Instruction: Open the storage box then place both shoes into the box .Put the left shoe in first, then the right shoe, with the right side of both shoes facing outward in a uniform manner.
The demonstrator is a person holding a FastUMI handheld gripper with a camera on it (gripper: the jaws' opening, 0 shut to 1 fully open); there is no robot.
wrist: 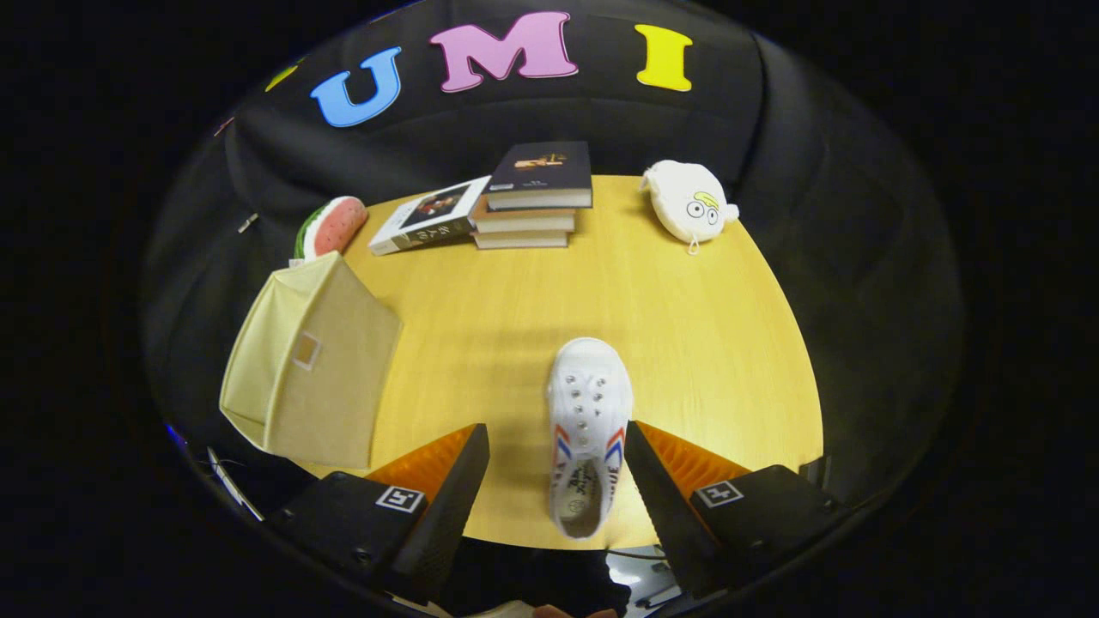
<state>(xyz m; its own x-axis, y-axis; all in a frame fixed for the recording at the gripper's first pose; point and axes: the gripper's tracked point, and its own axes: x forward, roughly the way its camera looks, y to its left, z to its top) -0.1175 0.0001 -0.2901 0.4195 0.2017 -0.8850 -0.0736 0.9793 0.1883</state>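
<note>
Shoe, white with red and blue side stripes, lies on the table between the fingers of the gripper, toe pointing away. Fingers stand wide apart; whether the right one touches the shoe cannot be told. Box sits beyond the left finger, lid closed.

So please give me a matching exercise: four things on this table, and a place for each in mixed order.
Things:
1. white shoe
2. beige storage box
3. stack of books
4. white plush pouch

Places:
A. far side of the table, right of the books
B. between the open gripper fingers
C. beside the left finger, lid closed
D. far side, middle

Pairs: 1-B, 2-C, 3-D, 4-A
</note>
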